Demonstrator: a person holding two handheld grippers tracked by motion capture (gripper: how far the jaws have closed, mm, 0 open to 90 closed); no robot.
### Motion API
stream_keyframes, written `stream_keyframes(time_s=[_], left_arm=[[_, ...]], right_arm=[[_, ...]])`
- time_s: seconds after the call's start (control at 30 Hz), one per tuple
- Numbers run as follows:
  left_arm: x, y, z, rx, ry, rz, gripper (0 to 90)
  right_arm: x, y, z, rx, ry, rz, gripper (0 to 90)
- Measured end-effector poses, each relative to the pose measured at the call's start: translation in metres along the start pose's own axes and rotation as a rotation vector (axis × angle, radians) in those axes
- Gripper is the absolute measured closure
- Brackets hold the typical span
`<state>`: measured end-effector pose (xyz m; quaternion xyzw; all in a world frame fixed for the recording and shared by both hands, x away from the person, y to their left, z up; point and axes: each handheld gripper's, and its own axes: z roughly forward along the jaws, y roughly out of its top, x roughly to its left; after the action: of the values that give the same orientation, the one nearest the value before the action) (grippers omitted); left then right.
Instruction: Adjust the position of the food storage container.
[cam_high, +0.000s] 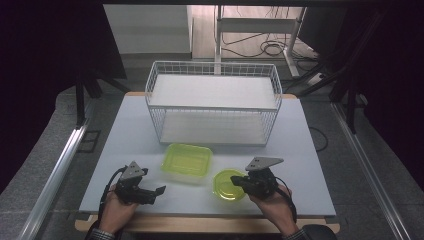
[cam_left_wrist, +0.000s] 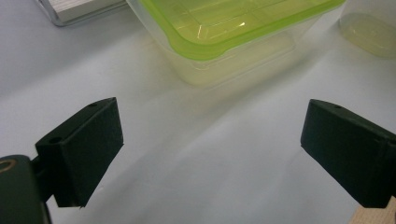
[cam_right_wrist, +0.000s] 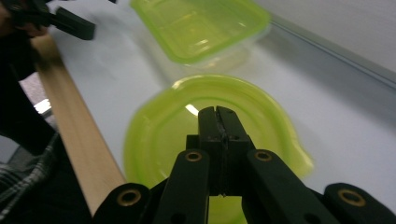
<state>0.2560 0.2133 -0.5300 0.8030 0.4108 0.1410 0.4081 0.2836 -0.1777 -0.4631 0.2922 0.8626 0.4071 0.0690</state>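
A rectangular clear container with a lime lid sits at the table's front middle. To its right stands a round lime-lidded container. My right gripper is shut, its jaws pressed together just over the round lid, with nothing visible between them. My left gripper is open wide over bare table, short of the rectangular container's near-left corner. It also shows far off in the right gripper view.
A white two-tier wire rack stands at the back of the grey table; its base edge shows in the left gripper view. The table's wooden front edge runs close under both hands.
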Motion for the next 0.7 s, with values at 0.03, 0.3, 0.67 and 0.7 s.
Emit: stream_keyframes(time_s=[0.03,0.3,0.67,0.7], left_arm=[[0.000,0.000,0.000,0.002,0.002,0.001,5.7],[0.000,0.000,0.000,-0.001,0.007,0.000,5.8],[-0.001,0.000,0.000,0.008,0.013,0.008,5.9],[-0.001,0.000,0.000,0.008,0.013,0.008,5.9]], right_arm=[[0.003,0.001,0.002,0.001,0.007,-0.004,89.3],[0.024,0.012,0.022,0.019,0.062,-0.047,89.2],[0.049,0.024,0.055,0.084,0.065,-0.088,89.2],[0.050,0.024,0.056,0.093,0.057,-0.095,89.2]])
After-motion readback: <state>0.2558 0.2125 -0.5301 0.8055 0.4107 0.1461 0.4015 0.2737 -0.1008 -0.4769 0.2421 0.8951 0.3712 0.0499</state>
